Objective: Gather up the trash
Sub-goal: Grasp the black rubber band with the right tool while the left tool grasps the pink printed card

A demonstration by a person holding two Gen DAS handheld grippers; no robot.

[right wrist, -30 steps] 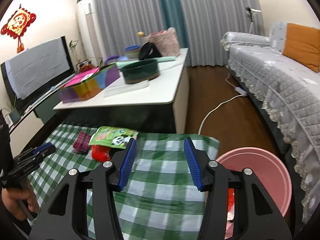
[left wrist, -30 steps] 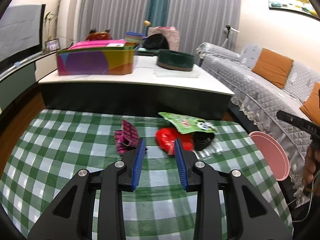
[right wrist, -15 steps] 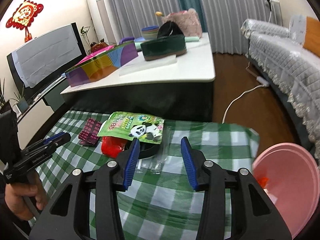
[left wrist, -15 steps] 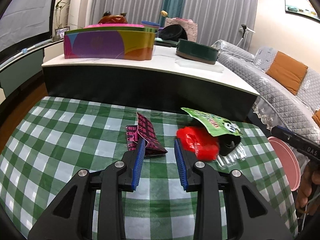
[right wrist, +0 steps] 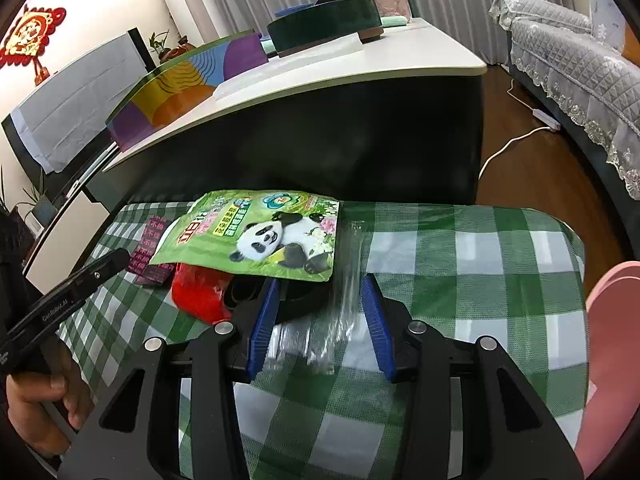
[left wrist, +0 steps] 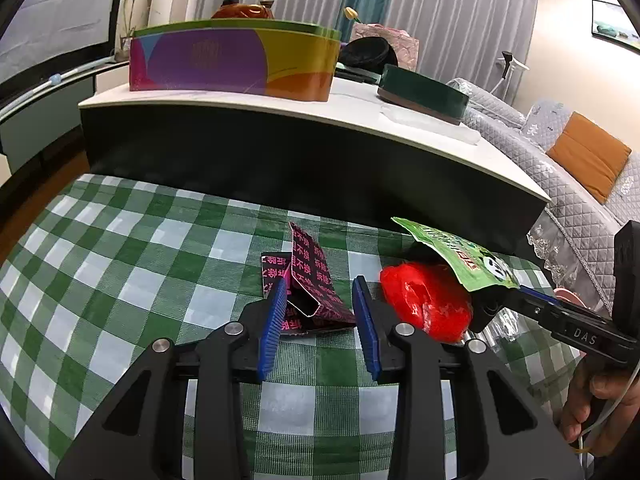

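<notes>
On the green checked cloth point(left wrist: 132, 264) lies a dark carton with pink print point(left wrist: 310, 280). It sits between the fingers of my left gripper point(left wrist: 320, 304), whose jaws are opening and whose pads do not press on it. To its right are a crumpled red bag point(left wrist: 424, 300) and a green panda pouch point(right wrist: 264, 236). The pouch rests on a black round thing point(right wrist: 304, 300). My right gripper point(right wrist: 320, 292) is open at the pouch's near edge, with clear plastic wrap point(right wrist: 340, 312) between its fingers, untouched.
A pink bin point(right wrist: 612, 344) stands off the cloth's right edge. Behind the cloth is a low white-topped table point(left wrist: 360, 108) with a colourful box point(left wrist: 232, 64) and a green round tin point(left wrist: 424, 92). A grey sofa point(left wrist: 580, 168) is at the right.
Both grippers have come down and forward to the trash. The carton is now between the left fingers. The right jaws have narrowed a little and reached the pouch and clear wrap.
</notes>
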